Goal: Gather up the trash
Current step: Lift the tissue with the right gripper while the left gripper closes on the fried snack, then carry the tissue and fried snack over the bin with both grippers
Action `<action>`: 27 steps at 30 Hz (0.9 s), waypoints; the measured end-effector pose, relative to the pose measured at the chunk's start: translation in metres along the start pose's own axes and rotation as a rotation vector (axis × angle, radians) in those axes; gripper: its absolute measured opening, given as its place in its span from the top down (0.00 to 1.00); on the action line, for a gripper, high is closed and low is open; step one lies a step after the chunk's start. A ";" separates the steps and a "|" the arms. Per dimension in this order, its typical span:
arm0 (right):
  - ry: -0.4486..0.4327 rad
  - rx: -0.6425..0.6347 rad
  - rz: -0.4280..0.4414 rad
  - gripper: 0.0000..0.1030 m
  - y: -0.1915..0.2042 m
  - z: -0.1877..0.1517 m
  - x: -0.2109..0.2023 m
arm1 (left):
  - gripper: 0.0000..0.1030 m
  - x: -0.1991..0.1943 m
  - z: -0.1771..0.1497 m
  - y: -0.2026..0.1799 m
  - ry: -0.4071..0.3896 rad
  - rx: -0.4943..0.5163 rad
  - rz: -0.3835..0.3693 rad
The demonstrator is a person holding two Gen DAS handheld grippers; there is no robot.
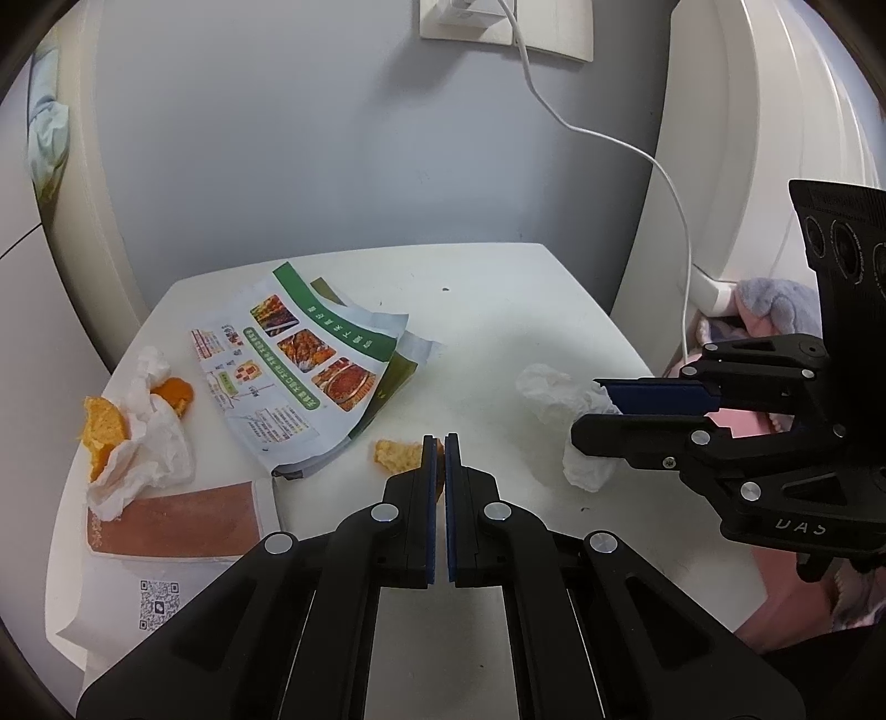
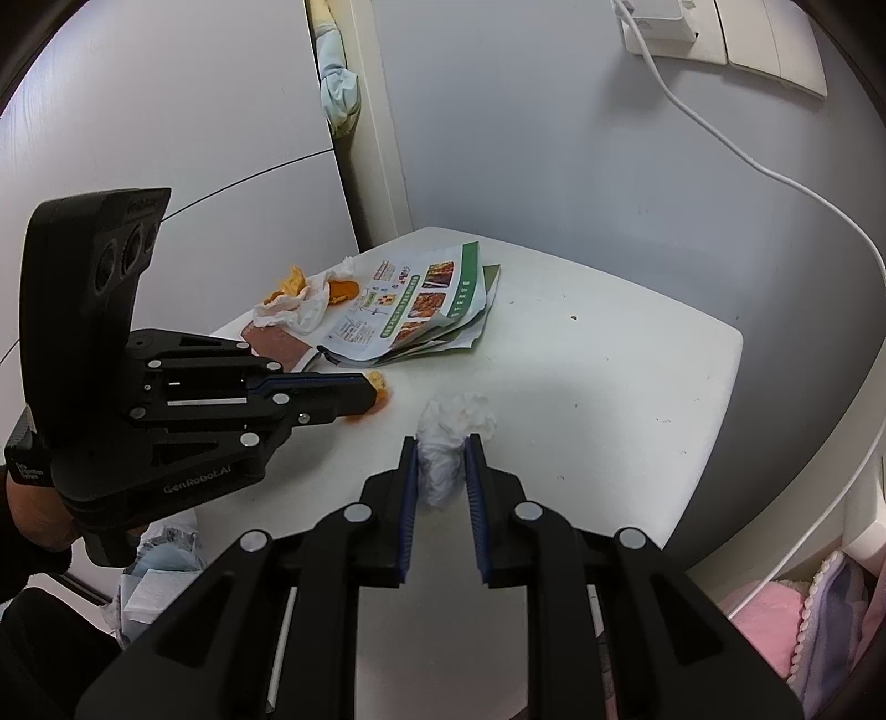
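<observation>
White table (image 2: 637, 354), far right corner bare, leaflets (image 2: 421, 310) near left edge

White cable (image 1: 678, 210) hangs from wall socket (image 1: 504, 25); pink, perhaps fleece, bedding (image 2: 775, 615) beside white table (image 2: 637, 387).

On the white tabletop (image 1: 498, 332) lie orange peel (image 1: 102, 426), a white crumpled tissue (image 2: 451, 437), a green-banded leaflet (image 1: 299, 365) with food photos and a reddish-brown packet (image 1: 177, 518); black tongs have blue pads (image 2: 407, 498).
</observation>
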State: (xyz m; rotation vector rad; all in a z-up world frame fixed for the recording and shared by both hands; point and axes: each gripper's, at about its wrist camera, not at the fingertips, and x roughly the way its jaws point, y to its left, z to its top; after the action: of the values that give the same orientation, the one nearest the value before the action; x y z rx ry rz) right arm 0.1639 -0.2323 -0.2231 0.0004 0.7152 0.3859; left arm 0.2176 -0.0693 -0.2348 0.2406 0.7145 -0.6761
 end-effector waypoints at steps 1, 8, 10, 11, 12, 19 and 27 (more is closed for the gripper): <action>-0.005 0.001 0.004 0.82 0.001 0.001 -0.002 | 0.99 -0.002 0.001 0.000 -0.002 -0.001 0.000; -0.038 -0.005 0.019 0.82 0.010 0.009 -0.018 | 0.99 -0.025 0.007 0.000 -0.028 -0.026 0.014; -0.044 -0.011 0.026 0.82 0.016 0.011 -0.023 | 0.99 -0.034 0.008 0.000 -0.037 -0.034 0.026; -0.048 -0.015 0.033 0.82 0.020 0.012 -0.026 | 0.99 -0.040 0.008 0.000 -0.042 -0.038 0.033; -0.050 -0.017 0.037 0.82 0.022 0.012 -0.028 | 0.99 -0.046 0.007 0.001 -0.046 -0.045 0.037; -0.074 -0.062 0.109 0.82 0.067 0.018 -0.043 | 0.99 -0.097 -0.010 0.006 -0.069 -0.103 0.099; -0.049 -0.128 0.236 0.82 0.136 0.016 -0.039 | 0.99 -0.164 -0.056 0.027 -0.076 -0.199 0.213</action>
State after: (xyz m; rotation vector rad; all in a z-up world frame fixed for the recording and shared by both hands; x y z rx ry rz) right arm 0.1001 -0.1171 -0.1682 -0.0267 0.6430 0.6551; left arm 0.1144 0.0551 -0.1667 0.1054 0.6669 -0.4063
